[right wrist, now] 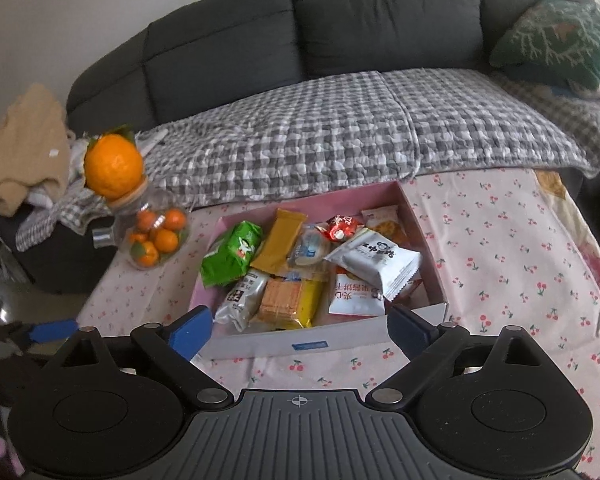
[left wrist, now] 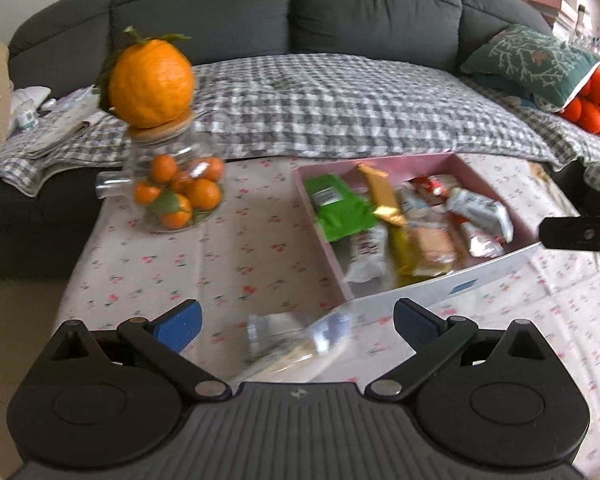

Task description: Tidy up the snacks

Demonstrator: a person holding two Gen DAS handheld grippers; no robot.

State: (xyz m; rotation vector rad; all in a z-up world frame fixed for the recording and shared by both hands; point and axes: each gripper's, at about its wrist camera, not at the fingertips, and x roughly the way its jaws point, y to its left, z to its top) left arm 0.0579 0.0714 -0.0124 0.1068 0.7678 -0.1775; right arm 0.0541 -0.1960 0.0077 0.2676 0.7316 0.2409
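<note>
Left wrist view: the left gripper [left wrist: 296, 320] stood spread wide over a clear snack packet [left wrist: 300, 340] lying loose on the tablecloth [left wrist: 220, 256], just outside the pink box [left wrist: 496, 268].
Right wrist view: the right gripper [right wrist: 300, 330] was spread, empty, near the box's front wall; snacks [right wrist: 374, 266] lay heaped inside.
Risk: the slick, blurred packet could slip or crush if pinched off-centre.

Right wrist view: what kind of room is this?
Most likely a home living room: a dark grey sofa with a checked blanket, and in front a low table under a cherry-print cloth holding a pink snack box.
</note>
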